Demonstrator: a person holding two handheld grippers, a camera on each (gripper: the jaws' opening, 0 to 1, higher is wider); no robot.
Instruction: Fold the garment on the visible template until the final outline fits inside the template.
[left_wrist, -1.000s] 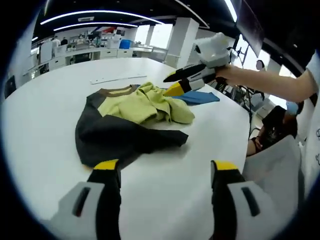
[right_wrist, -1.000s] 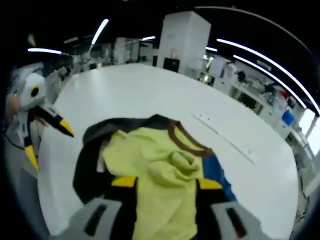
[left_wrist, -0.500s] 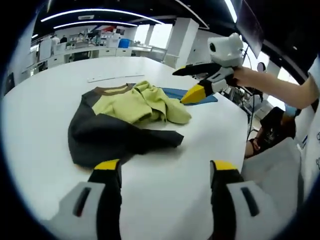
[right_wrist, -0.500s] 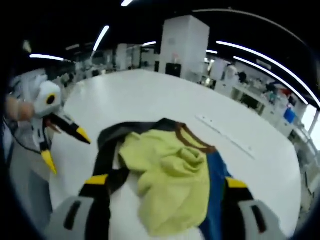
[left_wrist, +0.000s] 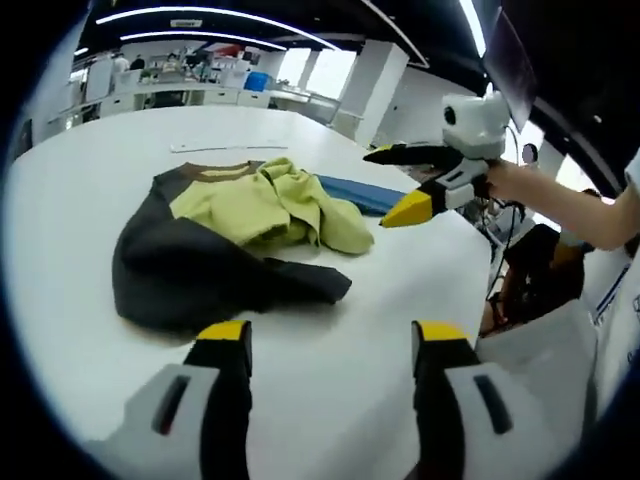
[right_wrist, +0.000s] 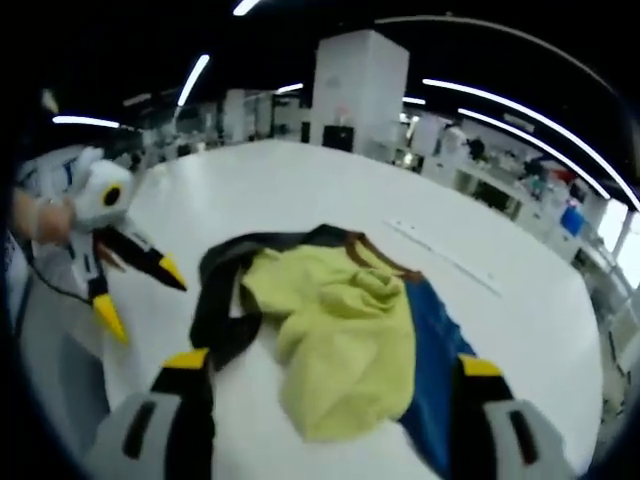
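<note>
A crumpled garment (left_wrist: 230, 240), black with a yellow-green front and a brown collar, lies in a heap on the white table (left_wrist: 330, 400). A blue template (left_wrist: 355, 192) peeks out from under its far side. My left gripper (left_wrist: 333, 335) stands open over bare table, short of the black hem. My right gripper (left_wrist: 388, 183) hovers open just past the yellow cloth, holding nothing. In the right gripper view the garment (right_wrist: 330, 320) lies between and beyond my open right gripper (right_wrist: 330, 365), the template (right_wrist: 435, 350) shows along its right side, and the left gripper (right_wrist: 145, 298) hangs open at the left.
A long white strip (left_wrist: 215, 147) lies on the table beyond the collar, and it shows again as the strip (right_wrist: 440, 258) in the right gripper view. A seated person (left_wrist: 540, 270) is close to the table's right edge. A white column (right_wrist: 360, 80) stands beyond the table.
My right gripper has drawn back from the yellow cloth toward the table's edge and its jaws have spread wider. The garment stays heaped where it was.
</note>
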